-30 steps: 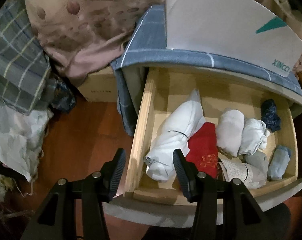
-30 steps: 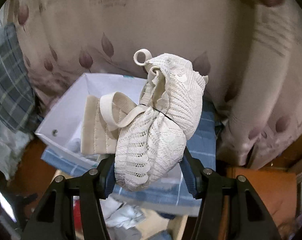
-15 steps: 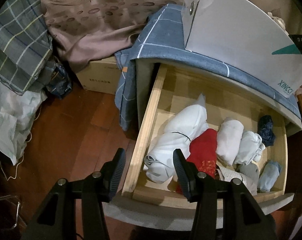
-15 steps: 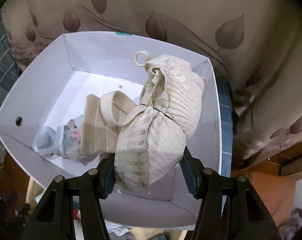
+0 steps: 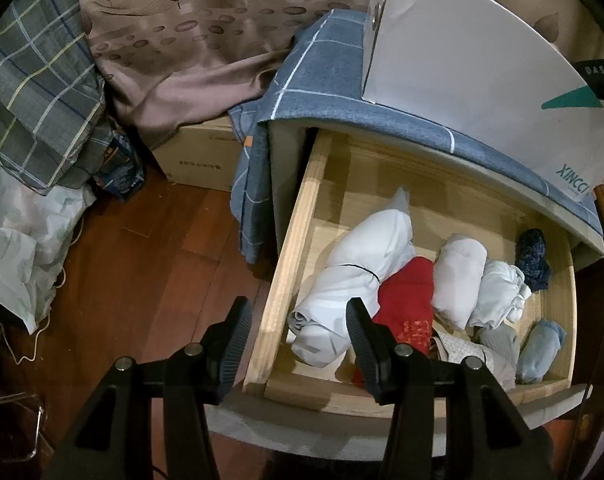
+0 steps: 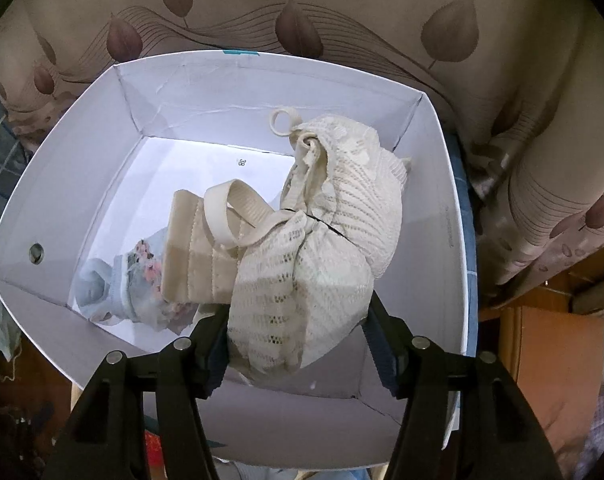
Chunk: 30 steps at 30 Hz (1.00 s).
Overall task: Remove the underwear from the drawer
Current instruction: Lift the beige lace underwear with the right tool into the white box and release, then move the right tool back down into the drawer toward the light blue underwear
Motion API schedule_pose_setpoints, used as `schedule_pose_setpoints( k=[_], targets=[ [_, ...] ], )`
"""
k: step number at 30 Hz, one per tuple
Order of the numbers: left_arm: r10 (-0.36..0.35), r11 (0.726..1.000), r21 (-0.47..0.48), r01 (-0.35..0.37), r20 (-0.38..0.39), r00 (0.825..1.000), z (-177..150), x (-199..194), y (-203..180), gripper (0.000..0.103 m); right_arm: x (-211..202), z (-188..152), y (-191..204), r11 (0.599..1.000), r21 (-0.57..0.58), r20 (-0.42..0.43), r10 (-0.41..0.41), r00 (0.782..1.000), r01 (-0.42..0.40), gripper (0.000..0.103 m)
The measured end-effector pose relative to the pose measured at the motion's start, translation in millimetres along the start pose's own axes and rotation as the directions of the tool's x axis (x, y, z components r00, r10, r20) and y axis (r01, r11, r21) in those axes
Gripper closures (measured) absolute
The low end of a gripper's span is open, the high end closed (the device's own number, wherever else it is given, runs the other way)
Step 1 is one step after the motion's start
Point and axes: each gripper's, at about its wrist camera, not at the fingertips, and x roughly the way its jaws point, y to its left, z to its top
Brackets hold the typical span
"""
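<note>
The right gripper (image 6: 296,316) has come down into the white cardboard box (image 6: 442,208), jaws opening around the cream lace bra (image 6: 322,248) (nearly dropped). The left gripper (image 5: 296,330) hangs empty, half-spread above the wooden drawer (image 5: 302,232) of rolled underwear (image 5: 358,264).

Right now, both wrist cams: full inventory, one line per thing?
drawer: 1, light wood, pulled open
rolls: about eight, white, red, grey, blue, navy, in drawer
box: 1, white, on blue cloth above drawer
cloth: 1, blue check, draped over cabinet top
lace bra: 1, cream, over box, between right claw fingers
floral piece: 1, pale blue, in box
bedding: beige leaf print, behind box
floor: red-brown wood
left claw: open, empty, above drawer's left front corner
right claw: opening around bra
</note>
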Motion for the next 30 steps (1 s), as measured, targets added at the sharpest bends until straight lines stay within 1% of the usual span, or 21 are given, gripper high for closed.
schedule_pose_setpoints(
  k=[3, 5, 8, 14, 17, 19, 22, 25, 28, 30],
  targets=[
    [-0.002, 1.000, 0.006, 0.002, -0.001, 1.000, 0.1, -0.2, -1.5, 0.053, -1.9, 1.0, 4.0, 1.000, -0.005, 0.014, -0.011, 1.000, 0.012, 0.040],
    [0.000, 1.000, 0.015, 0.000, -0.002, 1.000, -0.5, -0.5, -3.4, 0.053, -5.8, 1.8, 3.2, 1.000, 0.004, 0.037, -0.022, 0.999, 0.022, 0.040],
    [0.004, 1.000, 0.019, -0.004, 0.000, 1.000, -1.2, -0.7, -5.8, 0.053, -15.1, 4.8, 2.9, 1.000, 0.020, 0.054, -0.005, 0.999, 0.004, 0.040],
    [0.008, 1.000, 0.026, -0.008, 0.004, 1.000, -2.4, -1.8, -9.7, 0.053, -53.5, -0.1, -3.2, 0.999, 0.029, 0.101, 0.021, 0.995, -0.024, 0.039],
    [0.013, 0.999, 0.034, -0.013, 0.005, 1.000, -3.2, -2.1, -11.6, 0.053, -75.2, -10.3, -9.0, 0.998, 0.027, 0.101, 0.046, 0.994, -0.049, 0.039],
    [0.010, 0.999, 0.035, -0.011, 0.008, 1.000, -3.8, -3.0, -12.3, 0.053, -86.4, -19.8, -13.4, 0.998, 0.027, 0.097, 0.046, 0.994, -0.048, 0.039],
    [0.005, 0.999, 0.033, -0.005, 0.009, 1.000, -4.5, -4.8, -12.8, 0.053, -98.3, -43.2, -19.0, 0.998, 0.020, 0.062, 0.055, 0.997, -0.056, 0.039],
    [0.009, 0.999, 0.044, -0.009, 0.011, 1.000, -4.8, -5.8, -14.2, 0.053, -98.1, -69.3, -25.3, 0.998, 0.012, -0.004, 0.064, 0.998, -0.064, 0.039],
    [0.011, 0.999, 0.047, -0.012, 0.011, 1.000, -4.8, -5.8, -15.7, 0.053, -83.9, -97.2, -32.8, 0.998, 0.025, -0.092, 0.059, 0.994, -0.057, 0.040],
    [0.009, 0.999, 0.045, -0.010, 0.010, 1.000, -4.8, -5.6, -16.4, 0.053, -68.2, -114.8, -38.4, 0.997, 0.044, -0.158, 0.062, 0.986, -0.056, 0.041]
  ],
)
